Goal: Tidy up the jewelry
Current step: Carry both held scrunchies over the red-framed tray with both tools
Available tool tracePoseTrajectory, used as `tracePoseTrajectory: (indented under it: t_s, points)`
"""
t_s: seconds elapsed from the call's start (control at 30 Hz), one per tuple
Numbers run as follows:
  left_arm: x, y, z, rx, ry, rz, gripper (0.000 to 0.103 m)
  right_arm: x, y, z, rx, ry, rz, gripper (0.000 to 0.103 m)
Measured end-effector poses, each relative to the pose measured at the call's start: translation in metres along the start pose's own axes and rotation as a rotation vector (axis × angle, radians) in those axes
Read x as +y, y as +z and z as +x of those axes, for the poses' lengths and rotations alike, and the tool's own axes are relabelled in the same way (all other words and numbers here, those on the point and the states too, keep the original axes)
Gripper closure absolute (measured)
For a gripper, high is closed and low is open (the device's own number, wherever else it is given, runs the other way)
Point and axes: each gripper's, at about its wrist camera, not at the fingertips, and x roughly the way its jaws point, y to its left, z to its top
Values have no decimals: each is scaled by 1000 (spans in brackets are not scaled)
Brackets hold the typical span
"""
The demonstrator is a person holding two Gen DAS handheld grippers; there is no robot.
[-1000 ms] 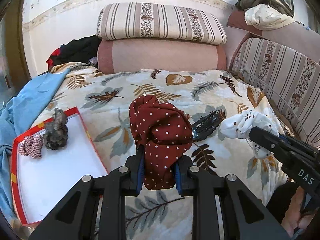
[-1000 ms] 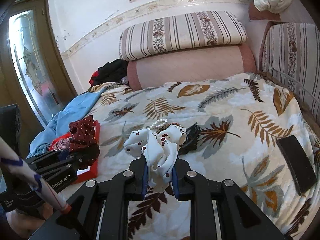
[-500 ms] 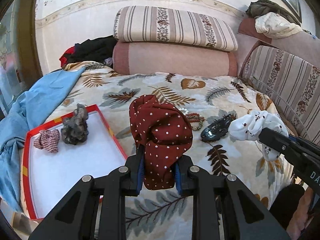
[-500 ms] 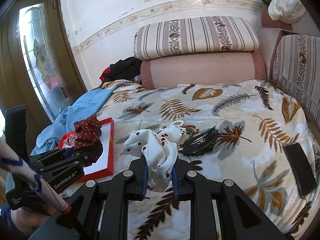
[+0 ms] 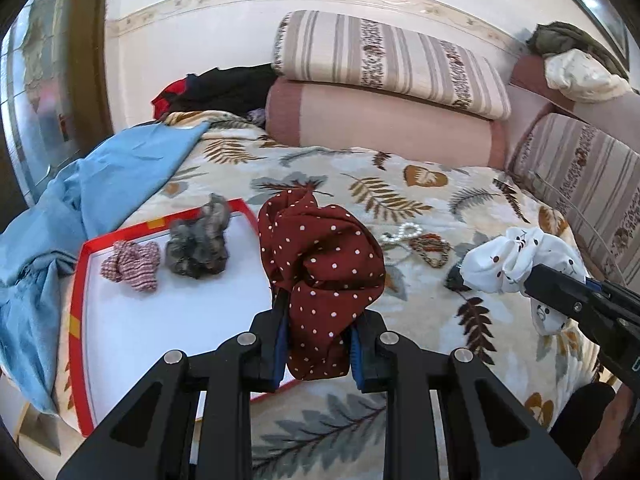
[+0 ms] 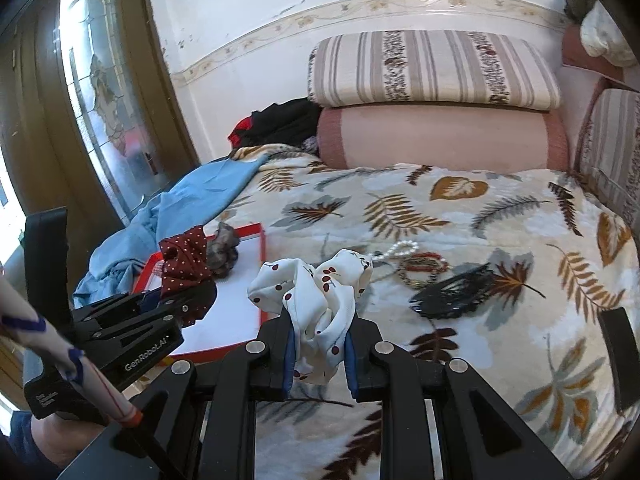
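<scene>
Currently the left gripper is clamping a dark red polka-dot scrunchie, its jaws nearly closed with the fabric bunching up above the pads and hanging a little below them. Just left of those jaws a red-rimmed white tray is lying on the leaf-print blanket; its near right corner is sitting directly under the jaws, and most of its white floor is lying bare. Two scrunchies are sitting toward the tray's far end, a pink checked one and a grey one, just beside each other. A blue cloth is crowding the tray's left rim.

The right gripper is likewise pinching a white scrunchie with red spots, jaws narrow, folds spilling above. Ahead and to the right of these jaws, a pearl bracelet, a red-and-gold bracelet and a black hair claw are lying close together on the blanket, the claw's long axis running from lower left up to the right. A dark flat phone-like slab is lying far right, near the blanket's edge.

Both held scrunchies are standing roughly upright in the jaws.
</scene>
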Motion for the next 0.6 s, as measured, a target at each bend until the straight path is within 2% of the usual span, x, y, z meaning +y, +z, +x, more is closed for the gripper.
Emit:
tracePoseTrajectory:
  t_s: [0.6]
  points:
    - [82, -10, 9, 30, 94, -142, 79, 67, 5, 53, 110, 103, -90, 81]
